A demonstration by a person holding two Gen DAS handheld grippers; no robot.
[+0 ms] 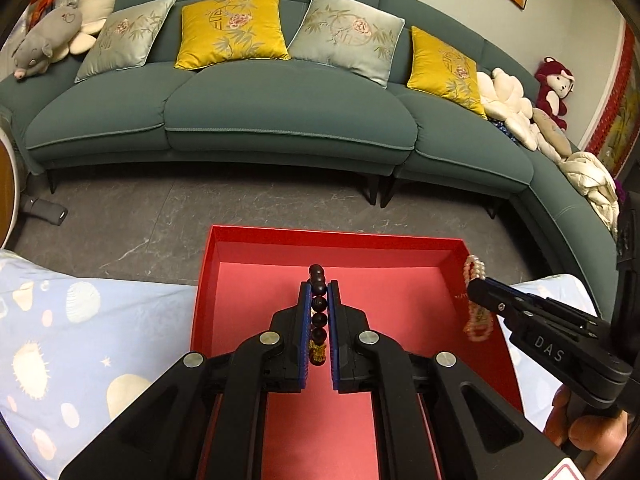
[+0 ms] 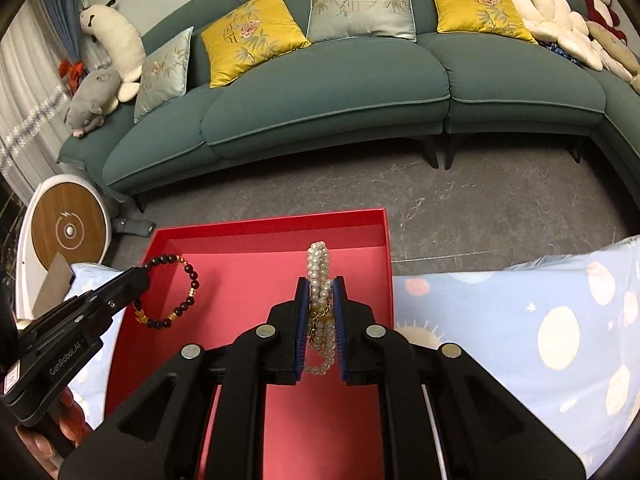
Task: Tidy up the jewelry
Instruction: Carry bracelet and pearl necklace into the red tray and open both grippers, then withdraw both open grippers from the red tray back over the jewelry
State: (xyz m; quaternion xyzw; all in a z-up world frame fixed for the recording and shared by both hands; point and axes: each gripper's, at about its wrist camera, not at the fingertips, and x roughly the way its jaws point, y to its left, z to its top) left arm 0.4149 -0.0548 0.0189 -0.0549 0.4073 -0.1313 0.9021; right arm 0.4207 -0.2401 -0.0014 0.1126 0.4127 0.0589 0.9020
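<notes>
A shallow red box (image 1: 256, 272) (image 2: 256, 272) lies open on a light blue patterned cloth. My left gripper (image 1: 319, 286) is shut on a dark bead bracelet (image 1: 319, 312) with gold charms, held above the box; the bracelet also shows hanging as a ring in the right wrist view (image 2: 188, 280), from the left gripper (image 2: 136, 280). My right gripper (image 2: 321, 284) is shut on a pearl bracelet (image 2: 319, 264) above the box's right half. In the left wrist view the right gripper (image 1: 476, 290) and the pearl bracelet (image 1: 474, 268) are by the box's right wall.
The cloth (image 1: 100, 320) (image 2: 520, 320) covers the surface on both sides of the box. Beyond lie a grey floor (image 1: 160, 216) and a teal sofa (image 1: 280, 112) with cushions and plush toys. A round white and wood device (image 2: 68, 228) stands at the left.
</notes>
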